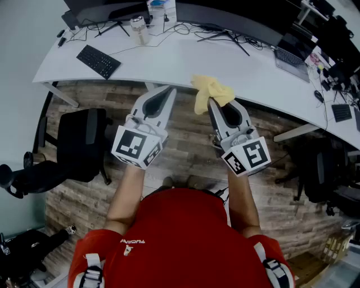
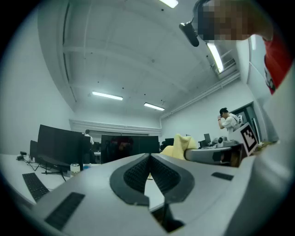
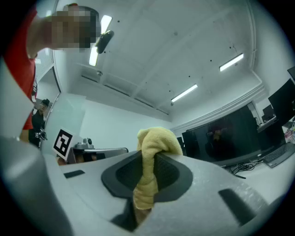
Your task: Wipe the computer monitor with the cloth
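A flat black keyboard [image 1: 98, 61] lies at the far left of the curved white surface [image 1: 180, 64]. The left gripper [image 1: 169, 90] hovers at the surface's near edge, jaws together on nothing. Just right of it, the right gripper [image 1: 212, 103] has its jaws clamped on a crumpled yellow cloth [image 1: 214, 90]. The wide dark computer monitor [image 1: 236, 14] stands along the far side.

The head view looks steeply down over the left tool [image 1: 167, 91] and right tool [image 1: 212, 102] to the tabletop's [image 1: 180, 62] near edge. Each tool view sits low behind its own jaws, tilted upward; both take in the monitor [image 3: 226, 138].
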